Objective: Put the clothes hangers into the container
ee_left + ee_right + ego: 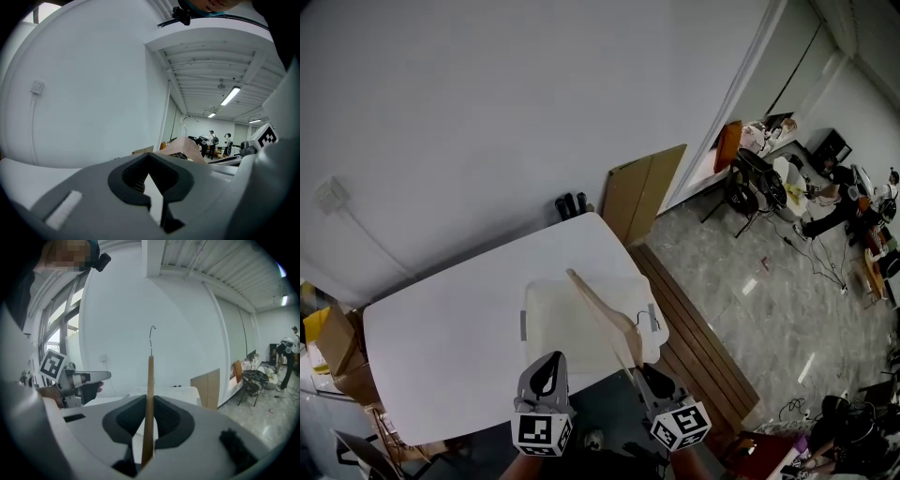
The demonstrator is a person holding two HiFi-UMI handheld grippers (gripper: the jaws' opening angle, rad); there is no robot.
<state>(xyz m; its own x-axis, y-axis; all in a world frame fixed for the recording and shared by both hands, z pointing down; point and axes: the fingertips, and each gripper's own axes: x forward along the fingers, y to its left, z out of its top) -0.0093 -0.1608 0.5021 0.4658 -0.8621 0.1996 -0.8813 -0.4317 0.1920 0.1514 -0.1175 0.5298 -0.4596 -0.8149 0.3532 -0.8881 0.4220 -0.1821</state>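
Note:
A translucent white container [558, 328] sits on the white table [441, 337] right in front of me. A wooden clothes hanger [605, 319] slants across the container's right half, its far end over the back rim. My right gripper [654, 378] is shut on the hanger's near end. In the right gripper view the hanger [149, 399] stands edge-on between the jaws, its metal hook [152, 331] on top, with the container [173, 391] behind it. My left gripper [547, 367] hovers at the container's near left edge, shut and empty. It also shows in the right gripper view [107, 375].
Cardboard sheets [642, 192] lean on the wall behind the table's far right corner. A slatted wooden bench [694, 328] runs along the table's right side. Cardboard boxes [333, 342] stand at the left. Chairs, cables and people [825, 202] fill the far right of the room.

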